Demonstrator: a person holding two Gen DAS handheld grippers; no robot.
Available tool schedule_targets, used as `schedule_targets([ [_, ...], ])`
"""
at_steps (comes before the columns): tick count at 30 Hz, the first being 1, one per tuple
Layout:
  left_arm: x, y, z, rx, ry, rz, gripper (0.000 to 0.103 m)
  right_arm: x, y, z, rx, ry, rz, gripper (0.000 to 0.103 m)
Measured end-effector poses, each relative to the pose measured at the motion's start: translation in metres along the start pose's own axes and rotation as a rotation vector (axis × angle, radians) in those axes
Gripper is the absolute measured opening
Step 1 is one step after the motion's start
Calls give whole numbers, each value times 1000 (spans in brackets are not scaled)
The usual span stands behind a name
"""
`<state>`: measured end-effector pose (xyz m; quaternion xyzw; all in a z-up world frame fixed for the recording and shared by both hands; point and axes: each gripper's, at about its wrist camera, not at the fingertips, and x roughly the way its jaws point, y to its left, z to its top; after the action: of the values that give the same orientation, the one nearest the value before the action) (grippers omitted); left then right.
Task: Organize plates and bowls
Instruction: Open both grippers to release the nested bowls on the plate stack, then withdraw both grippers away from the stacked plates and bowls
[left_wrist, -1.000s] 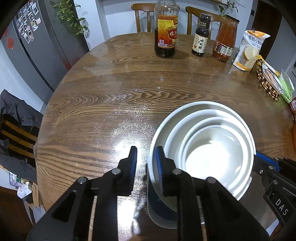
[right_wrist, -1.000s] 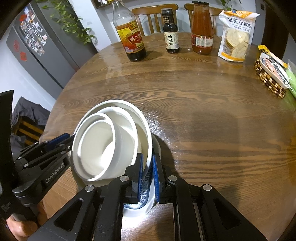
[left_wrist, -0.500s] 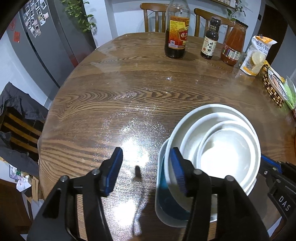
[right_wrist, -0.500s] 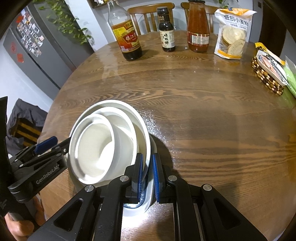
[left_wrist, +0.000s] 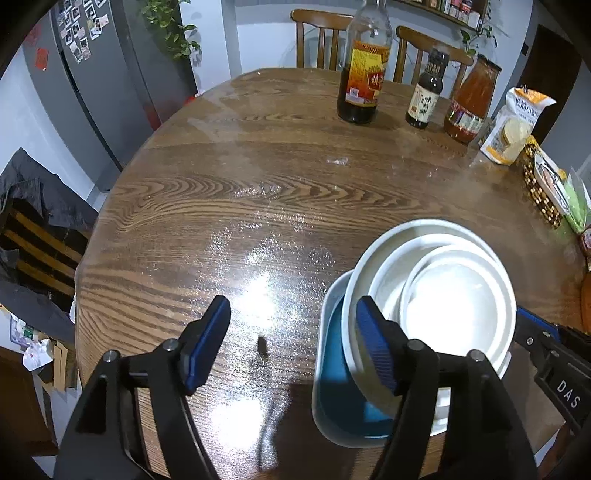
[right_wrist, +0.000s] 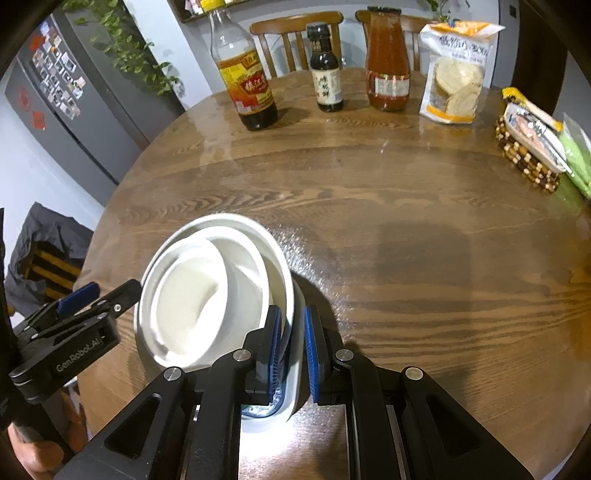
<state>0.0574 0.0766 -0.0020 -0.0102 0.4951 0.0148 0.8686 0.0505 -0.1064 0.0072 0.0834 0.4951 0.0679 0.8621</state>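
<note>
- A stack of white bowls sits near the front edge of the round wooden table, three nested one inside another and tilted.
- The stack rests in a blue-lined dish with a white outer wall, which lies under them on the table.
- The left gripper is opening; its blue pads stand wide apart with only bare table between them, and the right-hand pad sits just in front of the outermost bowl's rim.
- Whether that pad touches the rim I cannot tell.
- The right gripper is clamped on the rim of the blue-lined dish, one pad inside, one outside, on the side opposite the left gripper.
- At the far side of the table stand a tall dark vinegar bottle, a smaller dark sauce bottle and a jar of red sauce, in a row.
- Beside the jar leans a bag of flat cakes; a woven basket with packets lies at the right edge.
- Two wooden chairs stand behind the table, and a grey fridge covered in magnets stands to the left.
</note>
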Motion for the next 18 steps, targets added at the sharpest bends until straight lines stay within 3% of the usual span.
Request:
schedule_targets([
  [8,-11,6,-2,-18,-35,3,71,-16,-2,-2,-8,-48,23,14],
  [18,-39,5,-23,14,-91,-12,80,-43,12,-31,-118,-80,80,32],
])
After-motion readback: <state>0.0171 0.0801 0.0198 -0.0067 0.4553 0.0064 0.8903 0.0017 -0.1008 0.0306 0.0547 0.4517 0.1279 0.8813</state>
